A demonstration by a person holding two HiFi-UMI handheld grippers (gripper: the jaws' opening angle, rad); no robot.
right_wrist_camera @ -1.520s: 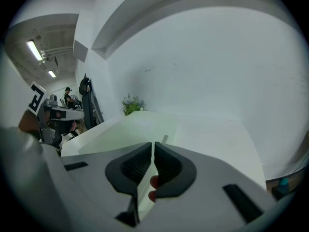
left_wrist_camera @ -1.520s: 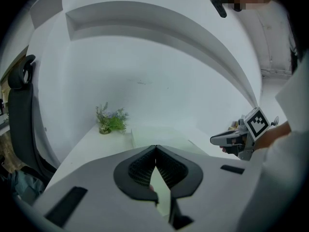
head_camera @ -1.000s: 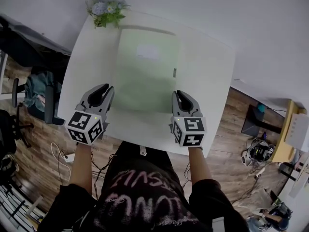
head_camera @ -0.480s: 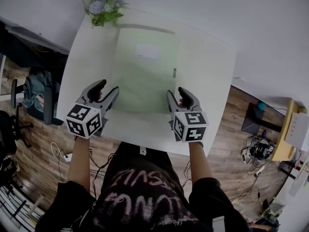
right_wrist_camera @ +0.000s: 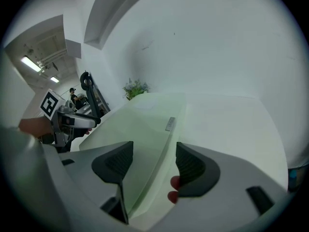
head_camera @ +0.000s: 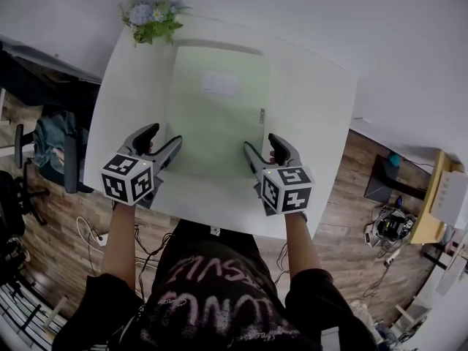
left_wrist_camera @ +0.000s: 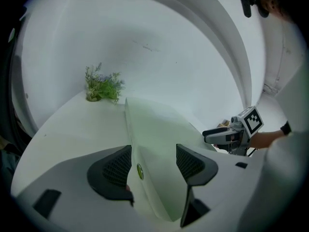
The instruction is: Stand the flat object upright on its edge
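A pale green flat folder [head_camera: 219,108] lies on the white table [head_camera: 314,123], with a white label near its far end. My left gripper [head_camera: 164,134] stands at its near left corner and my right gripper [head_camera: 261,142] at its near right corner. The jaws of both have just been opening. In the left gripper view the folder's [left_wrist_camera: 154,139] left edge runs between the spread jaws of that gripper [left_wrist_camera: 153,161], pads clear of it. In the right gripper view the folder's [right_wrist_camera: 140,124] right edge lies likewise between the jaws of that gripper [right_wrist_camera: 153,161], untouched.
A small bunch of flowers [head_camera: 150,17] stands at the table's far left corner, by the wall. The table's near edge is just behind both grippers. Wooden floor, a chair [head_camera: 62,145] to the left and cables [head_camera: 391,229] to the right surround the table.
Both grippers went from shut to wide open. They dropped a little toward the table, and the folder's near side edges now lie between their jaws.
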